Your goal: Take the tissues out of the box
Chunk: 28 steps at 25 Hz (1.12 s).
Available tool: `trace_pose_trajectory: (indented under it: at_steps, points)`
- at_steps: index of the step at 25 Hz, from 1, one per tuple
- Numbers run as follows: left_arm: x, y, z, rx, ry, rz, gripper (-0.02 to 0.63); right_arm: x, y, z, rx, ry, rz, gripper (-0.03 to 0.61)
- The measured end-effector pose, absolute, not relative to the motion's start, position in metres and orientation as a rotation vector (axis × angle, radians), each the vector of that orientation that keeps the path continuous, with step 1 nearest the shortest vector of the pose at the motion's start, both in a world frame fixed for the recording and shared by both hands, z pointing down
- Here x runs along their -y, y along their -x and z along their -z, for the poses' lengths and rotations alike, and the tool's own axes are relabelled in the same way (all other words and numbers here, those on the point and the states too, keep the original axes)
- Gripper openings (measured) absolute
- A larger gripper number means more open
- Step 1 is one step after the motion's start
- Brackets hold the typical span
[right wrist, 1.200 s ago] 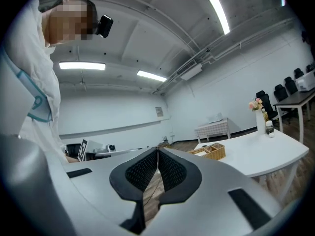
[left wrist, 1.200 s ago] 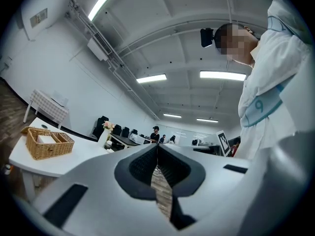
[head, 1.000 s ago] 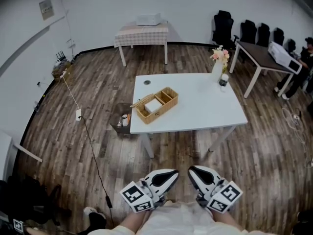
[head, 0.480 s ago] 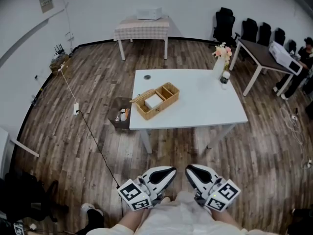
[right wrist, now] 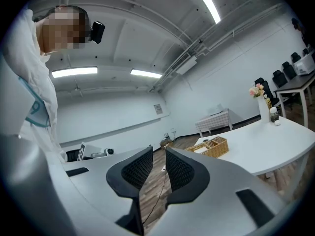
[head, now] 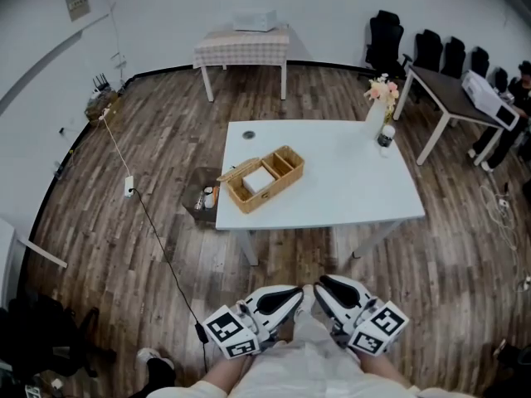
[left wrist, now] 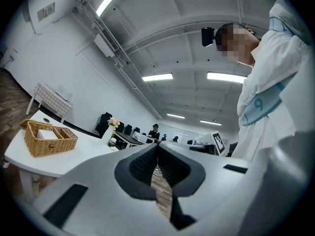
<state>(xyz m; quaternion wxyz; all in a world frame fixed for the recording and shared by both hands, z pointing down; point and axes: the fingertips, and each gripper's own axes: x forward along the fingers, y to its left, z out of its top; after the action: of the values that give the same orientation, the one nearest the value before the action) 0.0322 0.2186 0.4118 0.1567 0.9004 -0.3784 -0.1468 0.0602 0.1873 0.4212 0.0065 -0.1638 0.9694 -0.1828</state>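
A wicker box (head: 264,175) stands on the left part of the white table (head: 348,189), with a white stack of tissues (head: 259,180) in its middle compartment. Both grippers are held low against the person's body, well short of the table. My left gripper (head: 295,293) is shut with nothing in it; its jaws meet at the tip (left wrist: 157,146). My right gripper (head: 323,285) shows a narrow gap between its pads (right wrist: 158,154), empty. The wicker box (left wrist: 49,137) lies far off to the left in the left gripper view, and the wicker box (right wrist: 212,146) far ahead in the right gripper view.
A flower vase (head: 375,104) and a small bottle (head: 386,135) stand at the table's far right corner. A low stool with small items (head: 203,199) sits by the table's left side. A cable (head: 158,230) runs over the wood floor. A checkered table (head: 242,50) and a dark desk (head: 448,89) stand farther back.
The head view has shifted a little. The two grippers have drawn slightly closer together near the body. Nothing on the table has moved.
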Motion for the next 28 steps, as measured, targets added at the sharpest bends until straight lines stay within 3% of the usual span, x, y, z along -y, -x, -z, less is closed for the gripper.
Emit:
trace_pose_trajectory:
  at_steps: [28]
  points:
    - [0.031, 0.010, -0.402, 1.231, -2.517, 0.375, 0.005, 0.062, 0.004, -0.418, -3.090, 0.272, 0.626, 0.103]
